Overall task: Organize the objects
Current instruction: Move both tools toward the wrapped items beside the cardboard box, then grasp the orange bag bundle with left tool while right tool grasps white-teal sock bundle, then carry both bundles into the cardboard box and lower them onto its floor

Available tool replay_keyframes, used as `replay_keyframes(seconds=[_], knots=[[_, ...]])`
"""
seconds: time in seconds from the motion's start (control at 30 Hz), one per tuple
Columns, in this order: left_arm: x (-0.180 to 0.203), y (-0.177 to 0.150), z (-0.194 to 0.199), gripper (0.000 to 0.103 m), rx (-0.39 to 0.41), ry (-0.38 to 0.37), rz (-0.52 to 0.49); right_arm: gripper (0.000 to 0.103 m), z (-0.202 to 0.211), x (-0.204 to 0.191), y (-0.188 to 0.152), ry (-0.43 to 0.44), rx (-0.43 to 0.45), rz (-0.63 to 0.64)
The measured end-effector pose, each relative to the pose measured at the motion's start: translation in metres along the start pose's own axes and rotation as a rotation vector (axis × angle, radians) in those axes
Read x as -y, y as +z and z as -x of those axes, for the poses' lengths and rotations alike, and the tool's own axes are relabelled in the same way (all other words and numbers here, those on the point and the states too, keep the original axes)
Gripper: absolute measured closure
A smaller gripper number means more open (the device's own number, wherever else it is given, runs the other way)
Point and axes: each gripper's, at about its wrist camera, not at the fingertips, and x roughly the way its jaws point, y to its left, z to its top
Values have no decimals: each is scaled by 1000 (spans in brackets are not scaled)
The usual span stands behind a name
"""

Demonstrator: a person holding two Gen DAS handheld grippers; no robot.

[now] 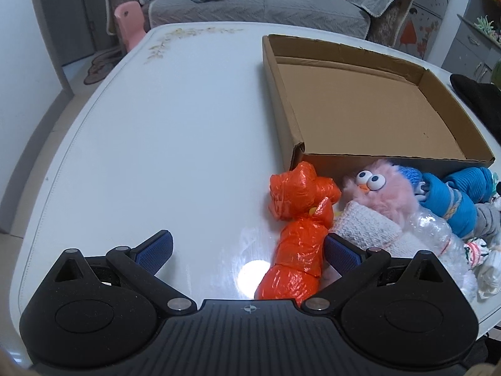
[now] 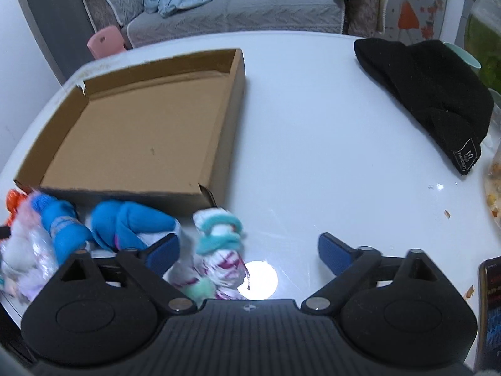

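An open, empty cardboard box (image 1: 281, 100) sits on the white table (image 1: 156, 141). A pile lies along its near wall: an orange plastic bundle (image 1: 297, 206), a pink fuzzy toy with big eyes (image 1: 379, 194), a white towel (image 1: 363, 225), a clear plastic bottle (image 1: 438, 235) and blue rolled cloth (image 1: 454, 206). My left gripper (image 1: 249, 247) is open low over the table, the orange bundle's near end lying just inside its right finger. My right gripper (image 2: 247, 244) is open, with a white-and-teal sock bundle (image 2: 219, 241) between its fingers, near the left one. Blue rolled socks (image 2: 131, 222) lie left of it, before the box (image 2: 231, 125).
A black knit hat (image 2: 438, 94) lies at the table's far right. A phone (image 2: 491, 313) and food scraps sit by the right edge. Beyond the table stand a pink chair (image 1: 128, 22) and a grey sofa (image 1: 250, 9) with clothes on it.
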Motion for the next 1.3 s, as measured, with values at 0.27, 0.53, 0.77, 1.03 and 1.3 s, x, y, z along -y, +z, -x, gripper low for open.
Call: replay_keyframes(seconds=[0.27,0.53,0.77,1.03,1.3], knots=[[-3,0,-12,1,-46,-11,-28,27,-4,-3,-3,-14,-20,41],[-2,-1,-18,2,-62,7,-70,49,-7,2,-6,-11,-20,56],[3,-1,-9,39,-36,-14,-92,81,-3,-1,-9,-31,0,87],[-8,0,-3,70,-25,-63,-7,81,0,3,-6,-11,22,74],[-24,10,24,71,34,-41,29,81,20,18,5,-9,79,45]])
